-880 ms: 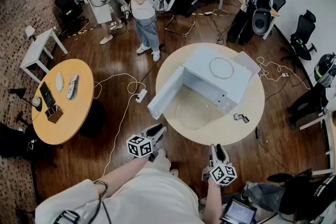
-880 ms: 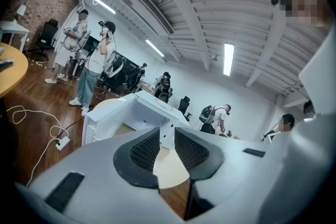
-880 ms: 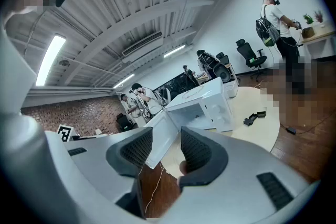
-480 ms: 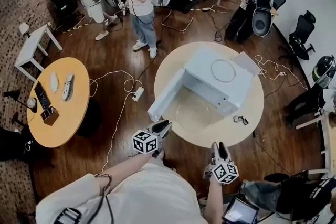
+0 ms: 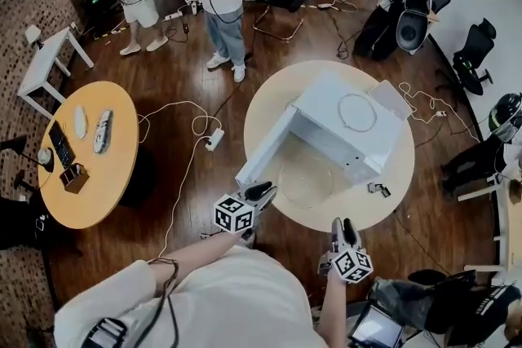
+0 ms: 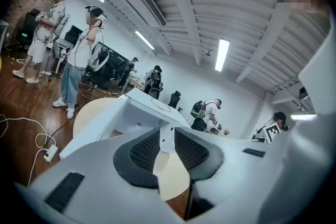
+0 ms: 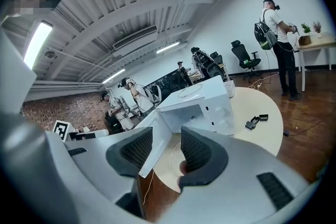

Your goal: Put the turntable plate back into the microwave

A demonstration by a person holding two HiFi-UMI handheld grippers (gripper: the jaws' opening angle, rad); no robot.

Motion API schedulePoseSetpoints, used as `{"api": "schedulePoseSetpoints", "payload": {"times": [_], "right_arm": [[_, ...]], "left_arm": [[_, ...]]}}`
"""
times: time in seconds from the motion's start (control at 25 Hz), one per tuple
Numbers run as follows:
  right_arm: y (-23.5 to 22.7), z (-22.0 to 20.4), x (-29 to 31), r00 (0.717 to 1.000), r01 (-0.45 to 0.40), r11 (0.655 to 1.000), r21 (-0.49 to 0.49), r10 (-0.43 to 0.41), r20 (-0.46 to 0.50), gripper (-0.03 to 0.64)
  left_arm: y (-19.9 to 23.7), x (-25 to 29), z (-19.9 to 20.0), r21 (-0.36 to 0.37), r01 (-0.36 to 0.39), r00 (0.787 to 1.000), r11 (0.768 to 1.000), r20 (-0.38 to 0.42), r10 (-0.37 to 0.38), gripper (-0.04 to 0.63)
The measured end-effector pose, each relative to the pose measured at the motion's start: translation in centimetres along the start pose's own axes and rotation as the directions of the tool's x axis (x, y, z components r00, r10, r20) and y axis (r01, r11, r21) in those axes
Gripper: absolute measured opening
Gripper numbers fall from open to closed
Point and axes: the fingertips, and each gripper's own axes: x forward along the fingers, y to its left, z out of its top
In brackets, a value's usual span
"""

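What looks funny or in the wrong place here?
The glass turntable plate lies on the round table in front of the microwave, whose door hangs open. A ring sits on the microwave's top. Both probably belong inside.

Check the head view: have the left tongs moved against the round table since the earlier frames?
Yes. The left tongs have advanced toward the round table; their tips now sit at its near rim, beside the corner of the open microwave door.
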Motion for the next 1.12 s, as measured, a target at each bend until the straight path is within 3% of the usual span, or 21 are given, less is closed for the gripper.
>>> {"api": "schedulePoseSetpoints", "payload": {"times": [0.56,0.88,1.12], "right_arm": [[-0.7,-1.3,4.0,0.996,0.083,0.996,0.014,-0.083,-0.014,0.175],[-2.0,-1.3,5.3,0.996,0.082,0.997,0.008,-0.082,-0.037,0.175],[-4.8,-1.0,6.8,0.995,0.061,0.998,0.019,-0.06,-0.078,0.175]], "left_arm": [[2.4,2.0,0.6,0.006,0.076,0.997,0.997,-0.033,-0.076,0.072],[2.7,3.8,0.6,-0.001,0.066,0.997,0.998,-0.05,-0.066,0.072],[2.4,5.9,0.7,0.022,0.018,0.998,1.0,-0.062,-0.017,0.072]]}}
